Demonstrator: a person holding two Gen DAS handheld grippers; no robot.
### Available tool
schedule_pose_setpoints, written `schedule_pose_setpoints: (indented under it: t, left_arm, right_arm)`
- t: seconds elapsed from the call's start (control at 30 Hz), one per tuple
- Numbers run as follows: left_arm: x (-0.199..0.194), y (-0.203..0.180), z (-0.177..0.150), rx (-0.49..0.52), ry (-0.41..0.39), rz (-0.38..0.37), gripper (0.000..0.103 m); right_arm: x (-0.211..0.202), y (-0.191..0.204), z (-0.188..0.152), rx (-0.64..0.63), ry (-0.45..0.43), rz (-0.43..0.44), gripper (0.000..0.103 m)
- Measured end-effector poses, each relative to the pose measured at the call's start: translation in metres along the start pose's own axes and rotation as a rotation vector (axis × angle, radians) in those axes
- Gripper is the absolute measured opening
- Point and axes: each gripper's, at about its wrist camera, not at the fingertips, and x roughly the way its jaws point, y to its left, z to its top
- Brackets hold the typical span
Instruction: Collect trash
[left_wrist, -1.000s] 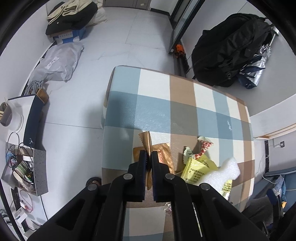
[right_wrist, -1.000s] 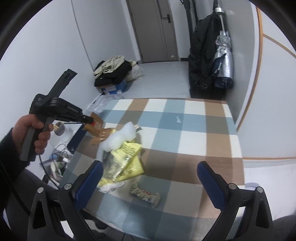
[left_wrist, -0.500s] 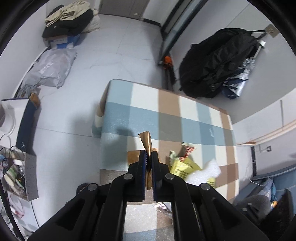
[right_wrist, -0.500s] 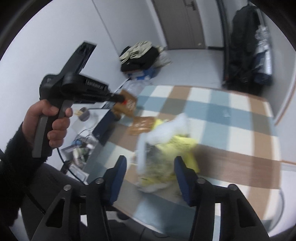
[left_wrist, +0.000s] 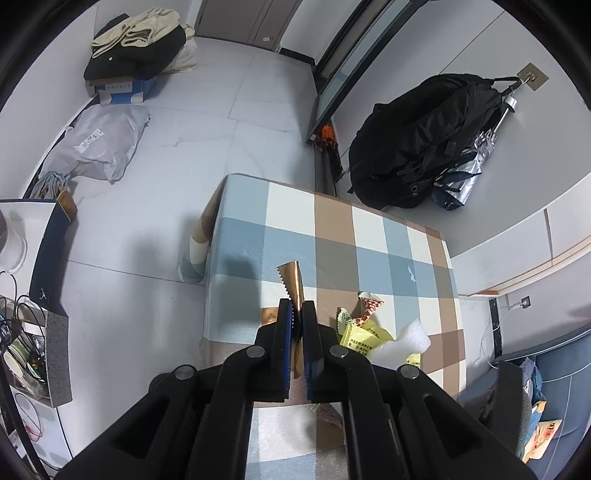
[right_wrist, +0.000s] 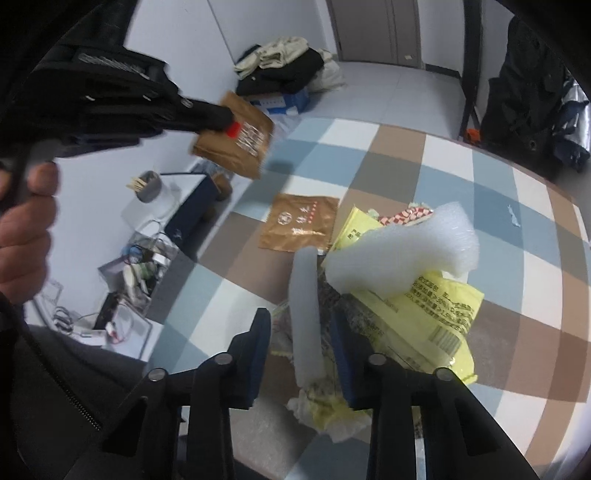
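Jaws of the left gripper (left_wrist: 297, 314) are clamped on a brown wrapper (right_wrist: 236, 136), lifted clear of the checked table (left_wrist: 332, 236). Beside it, a second brown wrapper (right_wrist: 301, 223) lies flat. Further right, the right gripper (right_wrist: 301, 325) is closing around white foam (right_wrist: 402, 251) atop the yellow packet (right_wrist: 436, 310) in the trash pile.

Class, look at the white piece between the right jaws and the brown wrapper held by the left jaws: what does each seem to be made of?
White piece: probably soft packing foam, matte with a fine bubbly surface and rounded bends; the right jaws are closing around its strip. Brown wrapper: likely glossy plastic or foil film, with a serrated edge, a thin flat shape and printed lettering.
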Motion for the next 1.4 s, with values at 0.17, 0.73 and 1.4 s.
schedule_pose_setpoints:
  t: [0.17, 0.73, 1.4]
  left_arm:
    - [-0.002, 0.005, 0.001, -0.012, -0.007, -0.006, 0.001]
    - [-0.011, 0.009, 0.001, -0.019, -0.045, -0.003, 0.001]
    - [-0.05, -0.077, -0.017, 0.103, -0.153, -0.038, 0.001]
  right_arm:
    - [0.014, 0.01, -0.001, -0.063, 0.03, -0.073, 0.018]
    - [-0.018, 0.002, 0.002, -0.01, -0.053, 0.078, 0.007]
    - [-0.213, -0.061, -0.027, 0.11, -0.421, 0.112, 0.007]
